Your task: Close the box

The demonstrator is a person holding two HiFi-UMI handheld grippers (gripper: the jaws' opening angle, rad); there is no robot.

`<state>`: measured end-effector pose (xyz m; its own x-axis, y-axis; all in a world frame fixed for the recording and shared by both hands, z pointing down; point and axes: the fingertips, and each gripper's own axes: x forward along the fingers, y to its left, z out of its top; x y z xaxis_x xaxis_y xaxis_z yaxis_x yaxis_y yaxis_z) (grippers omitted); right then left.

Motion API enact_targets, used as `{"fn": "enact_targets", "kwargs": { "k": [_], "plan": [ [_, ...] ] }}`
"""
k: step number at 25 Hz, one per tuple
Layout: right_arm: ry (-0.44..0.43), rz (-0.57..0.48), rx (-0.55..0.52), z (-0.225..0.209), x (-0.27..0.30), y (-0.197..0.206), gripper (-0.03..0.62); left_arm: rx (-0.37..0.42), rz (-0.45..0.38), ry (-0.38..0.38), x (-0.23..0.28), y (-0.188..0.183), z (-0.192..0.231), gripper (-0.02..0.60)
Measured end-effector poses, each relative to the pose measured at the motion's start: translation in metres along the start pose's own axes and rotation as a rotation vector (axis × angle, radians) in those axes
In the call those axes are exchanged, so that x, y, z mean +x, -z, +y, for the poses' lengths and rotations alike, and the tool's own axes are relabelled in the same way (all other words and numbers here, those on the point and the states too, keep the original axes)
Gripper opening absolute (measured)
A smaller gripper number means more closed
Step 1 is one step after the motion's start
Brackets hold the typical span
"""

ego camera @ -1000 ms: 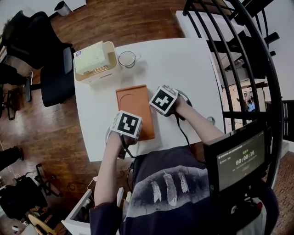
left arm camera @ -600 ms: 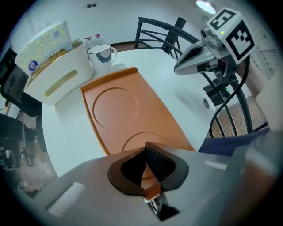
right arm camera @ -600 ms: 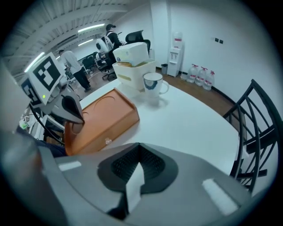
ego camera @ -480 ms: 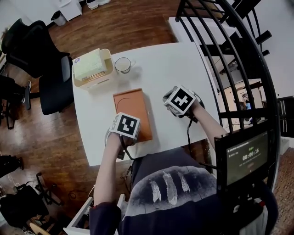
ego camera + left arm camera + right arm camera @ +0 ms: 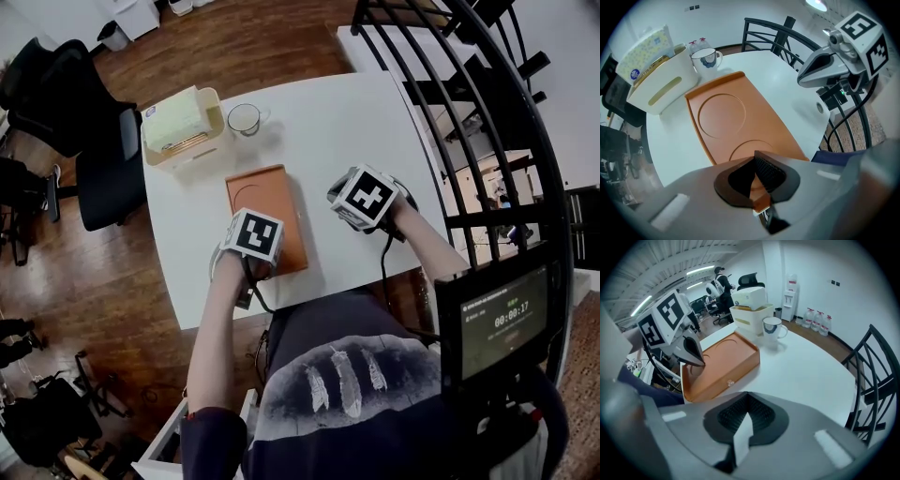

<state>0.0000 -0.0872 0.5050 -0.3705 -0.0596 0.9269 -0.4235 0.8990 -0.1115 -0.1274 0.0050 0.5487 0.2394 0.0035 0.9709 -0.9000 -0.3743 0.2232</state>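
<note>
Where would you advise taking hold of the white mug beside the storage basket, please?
Take the mug by its handle, coming in from the handle's side with the right gripper, whose jaws are shut and empty. The handle juts away from the cream basket crowding its other side, and the mug stands upright, so a level pinch should suit.

Screen (image 5: 494,321), lower right of the head view: timer reading 00:00:17. The line of small print above the digits is too small to read.

Left marker cube (image 5: 251,235) and right marker cube (image 5: 367,196): black-and-white square codes, no lettering.

Tissue pack (image 5: 644,49) in the bin on the desk (image 5: 787,96): round blue label, print not legible.
</note>
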Motion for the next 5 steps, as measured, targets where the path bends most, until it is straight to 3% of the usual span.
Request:
{"fn": "enact_targets", "kwargs": {
  "k": [5],
  "plan": [
    [-0.012,-0.005,-0.027,0.0059,-0.0008,-0.0076,0.003,0.001,-0.020,0.000,0.0023,-0.0050,0.0023,0.015]
  ]
}}
